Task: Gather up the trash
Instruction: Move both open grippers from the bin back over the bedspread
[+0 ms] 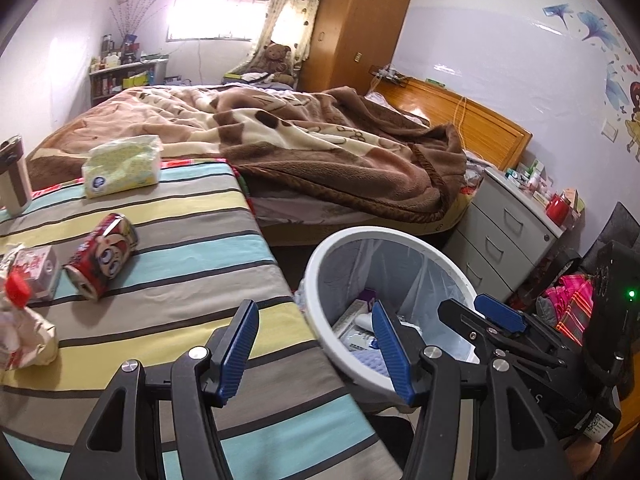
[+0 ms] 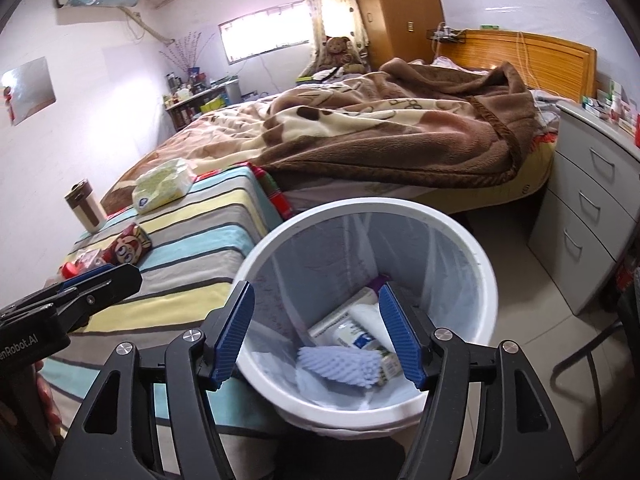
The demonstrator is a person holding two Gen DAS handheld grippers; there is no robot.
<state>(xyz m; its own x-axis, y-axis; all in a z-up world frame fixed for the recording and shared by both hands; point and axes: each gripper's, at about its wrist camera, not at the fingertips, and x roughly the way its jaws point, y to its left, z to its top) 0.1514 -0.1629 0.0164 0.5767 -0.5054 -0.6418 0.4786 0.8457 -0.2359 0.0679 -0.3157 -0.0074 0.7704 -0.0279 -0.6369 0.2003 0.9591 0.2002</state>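
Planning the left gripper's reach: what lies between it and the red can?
Only bare striped cloth separates the left gripper from the red can, per the left wrist view.

The trash bin (image 2: 372, 216) sits just beyond the right gripper's fingers (image 2: 236, 336), beside the striped table (image 1: 192, 264); left of them lie a can (image 1: 102, 258) and, seemingly, a crumpled wrapper (image 1: 24, 332).

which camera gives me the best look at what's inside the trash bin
The right wrist view: it looks down into the trash bin, showing cartons and a lilac item at the bottom. In the left wrist view a gripper finger hides part of the contents.
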